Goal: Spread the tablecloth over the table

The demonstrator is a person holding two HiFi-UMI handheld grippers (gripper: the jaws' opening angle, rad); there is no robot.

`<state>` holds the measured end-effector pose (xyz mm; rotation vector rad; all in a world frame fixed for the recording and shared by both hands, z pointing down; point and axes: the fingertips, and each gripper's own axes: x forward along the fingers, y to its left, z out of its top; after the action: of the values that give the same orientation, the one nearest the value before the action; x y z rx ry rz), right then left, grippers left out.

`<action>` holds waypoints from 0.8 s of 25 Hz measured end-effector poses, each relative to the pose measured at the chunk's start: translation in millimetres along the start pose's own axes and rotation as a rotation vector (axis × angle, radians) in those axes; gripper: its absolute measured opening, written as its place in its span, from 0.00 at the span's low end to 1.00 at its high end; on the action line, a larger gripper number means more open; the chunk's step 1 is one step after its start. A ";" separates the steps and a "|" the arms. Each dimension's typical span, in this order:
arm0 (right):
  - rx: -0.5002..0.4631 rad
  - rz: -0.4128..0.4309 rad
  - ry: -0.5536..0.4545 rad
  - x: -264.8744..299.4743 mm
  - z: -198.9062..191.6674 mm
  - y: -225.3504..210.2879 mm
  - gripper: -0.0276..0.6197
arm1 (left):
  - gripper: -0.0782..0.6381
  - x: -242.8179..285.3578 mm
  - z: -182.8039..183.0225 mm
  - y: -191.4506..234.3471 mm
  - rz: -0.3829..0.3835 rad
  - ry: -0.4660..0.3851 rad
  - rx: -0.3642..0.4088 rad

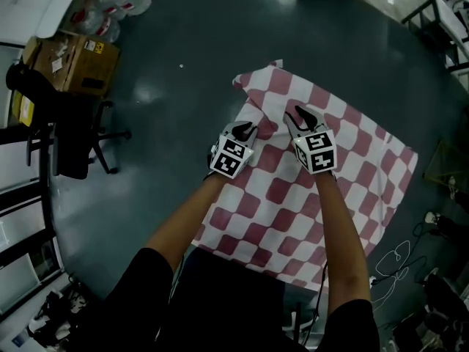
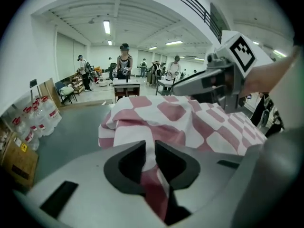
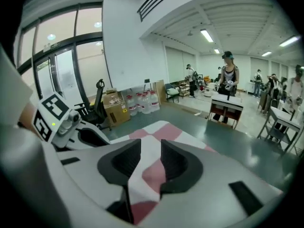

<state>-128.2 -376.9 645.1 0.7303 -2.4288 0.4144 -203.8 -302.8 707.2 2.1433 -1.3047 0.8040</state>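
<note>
The red-and-white checked tablecloth [image 1: 293, 196] lies over the table, which it hides, and is bunched and folded back at its far left corner [image 1: 256, 86]. My left gripper [image 1: 245, 130] sits at that bunched part. In the left gripper view its jaws [image 2: 150, 151] are shut on a raised fold of the cloth [image 2: 156, 122]. My right gripper [image 1: 299, 116] hovers just to the right, above the cloth. Its jaws [image 3: 151, 151] stand apart, with flat cloth [image 3: 156, 129] showing through the gap. Each gripper appears in the other's view: the right gripper [image 2: 213, 82] and the left gripper [image 3: 71, 127].
A black office chair [image 1: 73, 134], a cardboard box [image 1: 73, 61] and water bottles [image 1: 110, 6] stand on the dark floor at the left. Cables [image 1: 392, 262] lie on the floor at the right. Desks [image 2: 126, 87] and people stand far back in the room.
</note>
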 end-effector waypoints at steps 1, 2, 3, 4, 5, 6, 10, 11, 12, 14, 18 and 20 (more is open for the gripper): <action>-0.025 0.014 0.014 16.3 3.3 7.6 0.25 | 0.19 -1.4 -1.6 -0.5 -0.001 -0.005 -0.013; -0.051 0.021 0.037 31.2 3.4 12.6 0.25 | 0.20 -3.1 -2.6 -0.9 -0.002 -0.011 -0.029; -0.075 0.023 0.063 43.9 1.6 14.9 0.25 | 0.20 -4.9 -2.8 -1.4 -0.004 -0.018 -0.049; -0.094 0.022 0.091 54.3 -1.0 15.3 0.25 | 0.21 -6.5 -2.6 -1.7 -0.006 -0.023 -0.069; -0.105 0.020 0.118 62.6 -4.3 14.8 0.25 | 0.22 -7.3 -2.9 -1.5 -0.009 -0.028 -0.084; -0.109 0.019 0.146 69.6 -8.4 14.0 0.25 | 0.23 -7.5 -4.0 -0.9 -0.013 -0.033 -0.094; -0.114 -0.019 0.190 88.5 -17.4 7.2 0.27 | 0.24 -7.8 -7.8 0.4 -0.030 -0.046 -0.095; -0.106 -0.036 0.184 92.0 -14.7 3.1 0.27 | 0.25 -8.0 -7.5 0.4 -0.037 -0.048 -0.096; -0.088 -0.054 0.178 95.4 -11.0 -2.1 0.27 | 0.25 -8.5 -7.0 0.7 -0.043 -0.051 -0.099; -0.049 -0.081 0.177 100.5 -3.6 -11.8 0.27 | 0.26 -10.4 -4.7 2.6 -0.047 -0.063 -0.112; 0.004 -0.056 0.143 98.5 6.4 -16.6 0.25 | 0.26 -8.4 7.6 13.8 -0.032 -0.109 -0.159; 0.029 -0.073 0.089 91.7 15.5 -23.0 0.25 | 0.26 -4.5 10.1 14.3 -0.046 -0.099 -0.158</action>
<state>-184.9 -439.5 690.4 0.7933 -2.3106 0.4447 -216.0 -312.9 698.6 2.1013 -1.3168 0.5634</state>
